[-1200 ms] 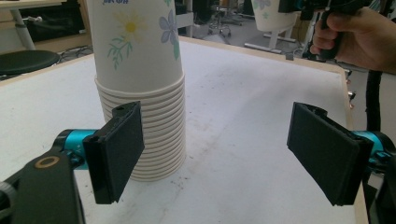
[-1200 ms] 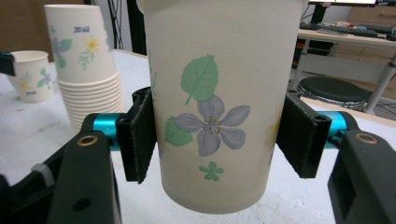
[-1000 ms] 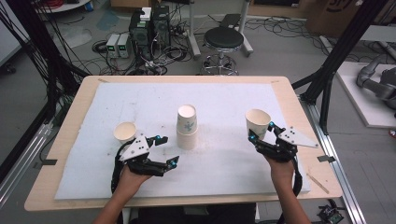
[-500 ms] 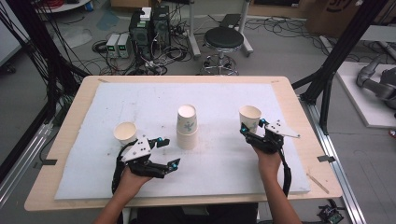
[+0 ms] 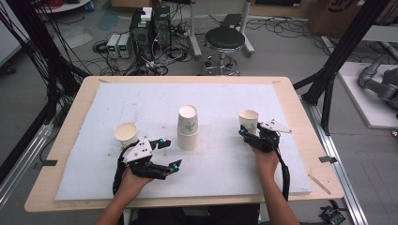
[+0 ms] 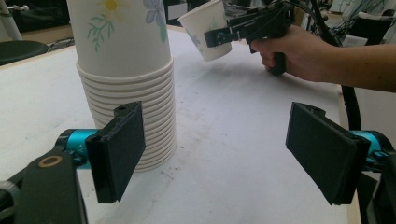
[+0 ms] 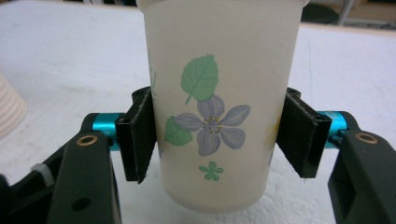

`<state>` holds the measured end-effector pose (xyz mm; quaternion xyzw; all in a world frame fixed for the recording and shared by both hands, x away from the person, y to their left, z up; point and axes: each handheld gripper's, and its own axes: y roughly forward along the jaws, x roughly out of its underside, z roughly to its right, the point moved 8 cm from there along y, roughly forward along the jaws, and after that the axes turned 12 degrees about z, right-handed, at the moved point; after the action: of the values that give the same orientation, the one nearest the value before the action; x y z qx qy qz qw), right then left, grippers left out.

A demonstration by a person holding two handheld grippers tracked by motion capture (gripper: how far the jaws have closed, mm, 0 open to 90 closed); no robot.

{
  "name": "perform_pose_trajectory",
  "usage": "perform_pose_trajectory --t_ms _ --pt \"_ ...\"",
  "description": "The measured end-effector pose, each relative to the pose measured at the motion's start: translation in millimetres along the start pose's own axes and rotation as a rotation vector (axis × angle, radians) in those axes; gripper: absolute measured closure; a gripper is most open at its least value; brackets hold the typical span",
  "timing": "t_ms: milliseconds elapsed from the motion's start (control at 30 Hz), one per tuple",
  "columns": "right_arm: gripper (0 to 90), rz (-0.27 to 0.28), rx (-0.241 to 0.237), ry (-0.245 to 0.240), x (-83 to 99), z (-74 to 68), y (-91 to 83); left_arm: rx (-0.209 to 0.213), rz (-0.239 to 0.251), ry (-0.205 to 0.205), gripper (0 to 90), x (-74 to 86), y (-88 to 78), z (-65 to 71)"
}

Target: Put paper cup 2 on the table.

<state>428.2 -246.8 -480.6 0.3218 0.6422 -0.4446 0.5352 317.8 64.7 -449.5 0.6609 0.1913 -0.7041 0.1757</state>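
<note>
**Right gripper has a cup; left one empty beside the stack**

On my right side, the right gripper (image 5: 247,131) has its jaws pressed against both sides of a flowered paper cup (image 7: 219,107). In the right gripper view the pads sit flat on the cup's wall at mid-height, and the cup stands upright between them. From the high view that cup is right of the middle of the white mat (image 5: 263,98), well apart from the other cups. In the left gripper view it looks slightly tilted and clear of the mat, with a shadow under it (I can't tell how far off the surface it is).

The left gripper (image 5: 170,154) rests on the mat near the front edge, jaws standing wide apart with nothing between them. Its own view looks past the stack of cups (image 6: 128,79), which stands upright just beside one jaw, not touching it as far as I can see. In the high view the stack is at the middle of the mat.

A single empty cup (image 5: 126,133) stands upright on the mat to the left of the stack, near the back of my left gripper.
</note>
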Motion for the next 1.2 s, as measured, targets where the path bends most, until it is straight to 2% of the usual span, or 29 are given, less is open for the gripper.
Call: perform_pose_trajectory --t_ms 133,267,333,400,533,667,867,967,1000,1200 --pt "35.9 -0.046 0.007 0.01 4.2 2.4 1.0 0.001 0.0 -0.004 19.9 0.4 0.6 0.3" --pt "35.9 -0.106 0.004 -0.031 9.1 2.2 1.5 0.003 -0.003 -0.004 19.9 0.8 0.5 0.5" --pt "35.9 -0.12 0.001 -0.054 9.8 1.4 0.0 0.007 -0.01 -0.008 19.9 1.7 0.4 0.9" --pt "35.8 -0.133 -0.003 -0.056 10.3 2.1 -3.1 0.005 -0.013 -0.01 19.9 2.5 0.3 0.9" --pt "34.6 -0.163 -0.012 -0.115 11.5 2.6 -8.1 0.001 -0.016 -0.016 19.9 3.8 -0.1 0.2" --pt "34.2 -0.163 -0.017 -0.105 17.1 5.2 -15.6 -0.007 -0.019 -0.02 19.9 4.9 -0.2 -0.6" --pt "31.0 -0.183 -0.014 -0.1 19.4 6.3 -16.8 -0.018 -0.021 -0.023 19.9 5.4 -1.1 -2.5" --pt "21.1 -0.181 -0.006 -0.076 19.1 7.5 -17.9 -0.025 -0.021 -0.026 19.9 5.7 -2.0 -4.1" --pt "20.9 -0.176 -0.007 -0.062 18.4 7.6 -19.2 -0.028 -0.021 -0.028 19.8 5.7 -2.2 -4.5" --pt "20.9 -0.17 -0.048 -0.042 14.1 1.9 -35.4 -0.073 -0.008 -0.028 18.5 3.7 -5.1 -10.7"
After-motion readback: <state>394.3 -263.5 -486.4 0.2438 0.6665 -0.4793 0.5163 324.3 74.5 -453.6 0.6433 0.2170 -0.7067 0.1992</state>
